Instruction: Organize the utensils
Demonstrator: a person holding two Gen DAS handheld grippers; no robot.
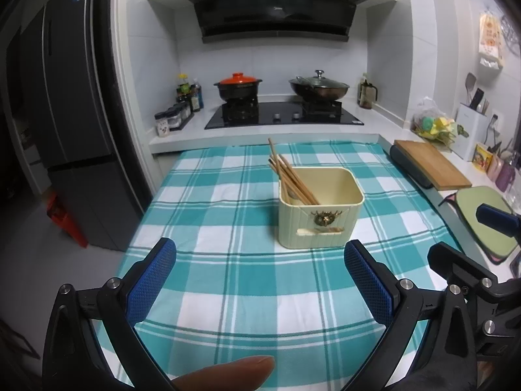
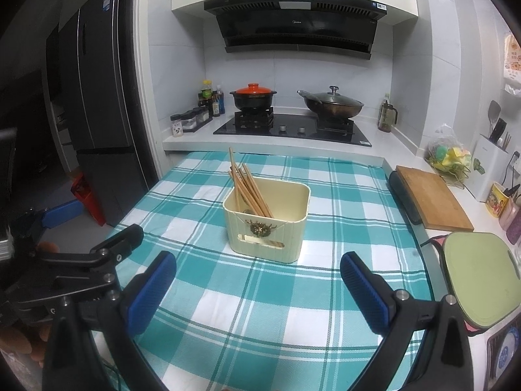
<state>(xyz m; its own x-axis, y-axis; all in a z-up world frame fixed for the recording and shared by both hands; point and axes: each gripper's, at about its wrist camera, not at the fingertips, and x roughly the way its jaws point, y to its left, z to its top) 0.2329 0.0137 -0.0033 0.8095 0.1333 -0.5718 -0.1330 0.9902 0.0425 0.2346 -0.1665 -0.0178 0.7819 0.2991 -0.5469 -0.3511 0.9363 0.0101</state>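
One teal-and-white checked tablecloth (image 2: 208,296) covers the table. One cream ribbed container (image 2: 266,218), square-mouthed with a brass ornament on its front, stands near the cloth's middle, toward the far edge. Inside leans one bundle of wooden chopsticks (image 2: 246,187), roughly eight, tips tilted to the far left corner. Two grippers, left gripper (image 1: 260,280) and right gripper (image 2: 259,285), both spread wide, holding nothing

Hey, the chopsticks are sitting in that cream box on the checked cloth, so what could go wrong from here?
The chopsticks lean together toward one corner of the cream box; a knock could tip it.
The checked cloth may slide or bunch if the box is pushed.
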